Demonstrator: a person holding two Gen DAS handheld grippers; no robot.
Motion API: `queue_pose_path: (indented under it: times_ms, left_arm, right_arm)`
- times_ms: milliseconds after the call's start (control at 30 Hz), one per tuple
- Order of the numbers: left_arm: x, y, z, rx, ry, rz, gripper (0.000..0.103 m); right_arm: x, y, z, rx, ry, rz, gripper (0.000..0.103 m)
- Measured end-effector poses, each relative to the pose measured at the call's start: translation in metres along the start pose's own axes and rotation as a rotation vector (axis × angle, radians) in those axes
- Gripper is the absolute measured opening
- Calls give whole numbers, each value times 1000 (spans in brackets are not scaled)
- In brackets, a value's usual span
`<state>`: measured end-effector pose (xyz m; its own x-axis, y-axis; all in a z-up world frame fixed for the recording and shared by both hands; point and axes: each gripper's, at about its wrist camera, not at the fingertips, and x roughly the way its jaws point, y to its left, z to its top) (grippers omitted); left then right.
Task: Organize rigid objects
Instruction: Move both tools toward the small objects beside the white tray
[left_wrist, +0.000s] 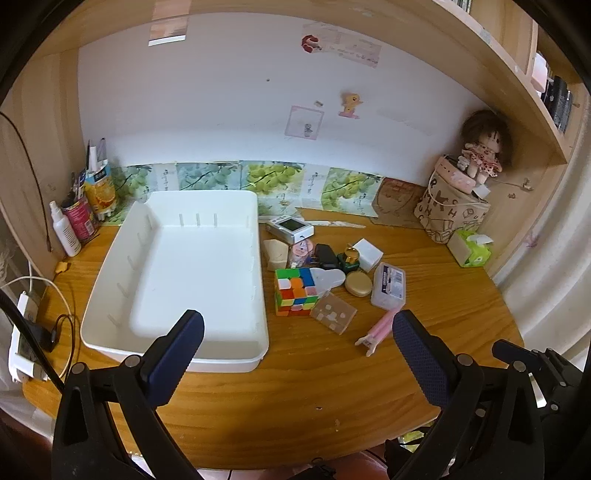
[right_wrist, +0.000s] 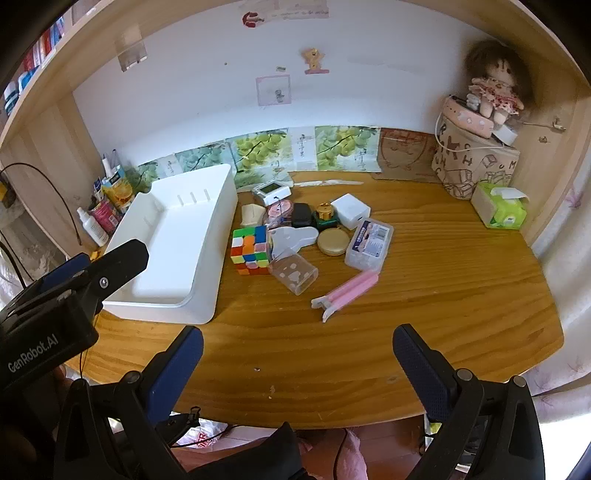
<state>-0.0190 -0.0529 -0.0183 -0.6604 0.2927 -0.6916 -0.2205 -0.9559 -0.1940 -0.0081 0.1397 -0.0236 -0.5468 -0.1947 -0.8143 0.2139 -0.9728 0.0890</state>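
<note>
At frame centre, on the worktop (left_wrist: 314, 387): cube (left_wrist: 295, 291) lies just right of white tray (left_wrist: 177, 343) | small items clustered beside it | left tool (left_wrist: 297, 341), right tool (right_wrist: 297, 354): jaws apart, nothing held.

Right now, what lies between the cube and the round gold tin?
A flat white cloud-shaped piece lies between the cube and the gold tin, touching the cube's side. The right wrist view shows it best.

A white tray (left_wrist: 236, 206) is sitting left of a multicoloured cube (left_wrist: 295, 291), a gold round tin (left_wrist: 358, 285) and a pink clip (left_wrist: 380, 326) on the orange-brown wooden desk (left_wrist: 314, 387).
</note>
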Motion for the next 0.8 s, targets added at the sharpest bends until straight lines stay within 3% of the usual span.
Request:
queue_pose_path:
  times_ms: [300,800]
  left_arm:
    - [7,-3,5,-6,-5,8,102]
    - [27,-35,22,-103,-39,109,102]
  right_arm:
    - [5,-9,10,2,-5,4,103]
    - [27,-44,45,-82,-2,90,103]
